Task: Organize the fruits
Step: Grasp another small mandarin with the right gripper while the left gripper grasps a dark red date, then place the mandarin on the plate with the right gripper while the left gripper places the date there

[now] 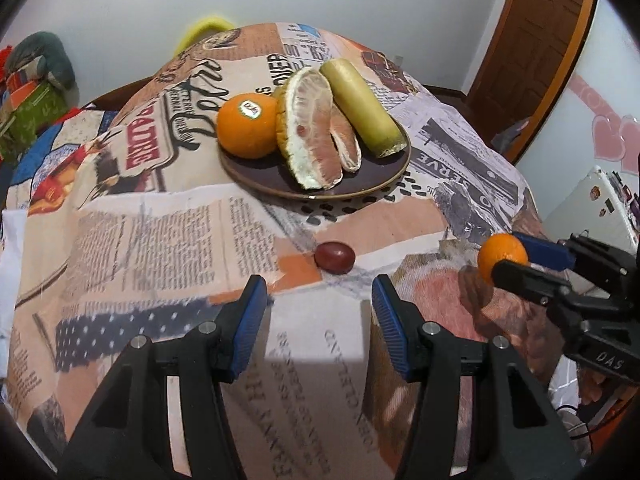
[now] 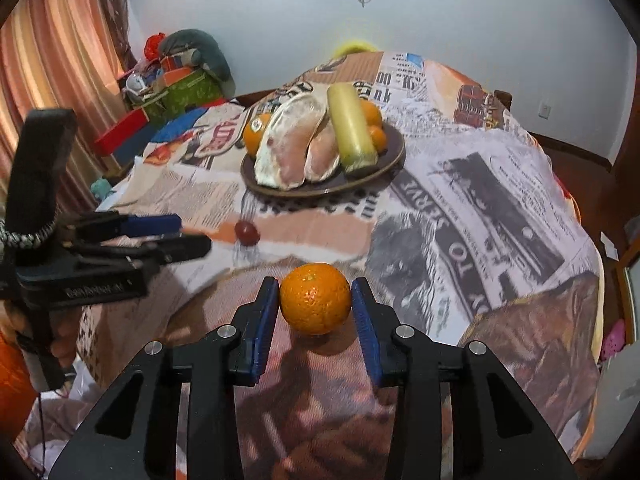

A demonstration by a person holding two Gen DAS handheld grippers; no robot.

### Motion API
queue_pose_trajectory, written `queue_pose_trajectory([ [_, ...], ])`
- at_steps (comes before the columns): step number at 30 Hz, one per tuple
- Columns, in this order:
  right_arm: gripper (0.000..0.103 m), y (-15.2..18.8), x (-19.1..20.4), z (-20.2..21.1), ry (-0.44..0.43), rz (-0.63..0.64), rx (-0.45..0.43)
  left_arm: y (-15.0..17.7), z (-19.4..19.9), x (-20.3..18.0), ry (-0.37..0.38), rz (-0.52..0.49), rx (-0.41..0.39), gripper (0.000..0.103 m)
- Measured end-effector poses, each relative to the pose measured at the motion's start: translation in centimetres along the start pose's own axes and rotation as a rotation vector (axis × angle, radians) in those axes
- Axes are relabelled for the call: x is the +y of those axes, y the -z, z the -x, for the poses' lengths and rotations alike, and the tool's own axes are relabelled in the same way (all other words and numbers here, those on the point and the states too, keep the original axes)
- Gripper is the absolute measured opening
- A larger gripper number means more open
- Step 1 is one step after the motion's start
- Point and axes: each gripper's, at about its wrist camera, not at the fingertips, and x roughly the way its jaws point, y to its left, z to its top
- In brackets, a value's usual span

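A brown plate [image 1: 280,182] [image 2: 392,160] on the table holds a large orange [image 1: 247,126], pomelo wedges [image 1: 312,132] [image 2: 296,140] and a yellow-green stalk piece [image 1: 360,108] [image 2: 352,128]. A small dark red fruit [image 1: 334,257] [image 2: 247,233] lies on the cloth just ahead of my left gripper [image 1: 320,292], which is open and empty. My right gripper [image 2: 315,298] [image 1: 516,256] is shut on a small mandarin [image 2: 315,298] [image 1: 502,256], held just above the cloth at the table's near right.
A newspaper-print cloth [image 1: 160,232] [image 2: 480,200] covers the round table. More small oranges [image 2: 374,126] sit behind the stalk on the plate. Boxes and cushions [image 2: 180,76] are stacked at the far left by a curtain. A wooden door [image 1: 540,32] is at the right.
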Motion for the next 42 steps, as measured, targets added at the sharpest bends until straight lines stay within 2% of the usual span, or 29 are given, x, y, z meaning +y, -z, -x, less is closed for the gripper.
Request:
queue_pose_trajectory([
  [6, 0.034, -1.0, -0.8, -0.9, -0.005, -0.008, -0.012, -1.1, -2.2, -0.5, -0.017, -0.053, 0.018, 0.042],
  [12, 0.035, -1.7, -1.7, -1.6, -0.01, -0.021, -0.017, -1.6, -3.5, -0.4, 0.006, -0.058, 0.021, 0.04],
  [16, 0.035, -2.0, -2.1, -2.0, -0.011, -0.025, -0.015, -1.6, -3.6, -0.9, 0.033, -0.076, 0.015, 0.025],
  [24, 0.035, -2.5, -2.1, -2.1, -0.016, -0.027, -0.024, -1.7, -3.2, -1.0, 0.033, -0.092, 0.003, 0.024],
  [33, 0.035, -4.0, -1.8, -2.0, -0.012, -0.014, -0.051, -2.8, -0.6, 0.8, -0.004, -0.059, -0.068, 0.024],
  [42, 0.035, -6.3, -1.5, -2.8, -0.005, 0.016, -0.078, -5.0, 0.2, 3.0, -0.038, -0.028, -0.127, 0.024],
])
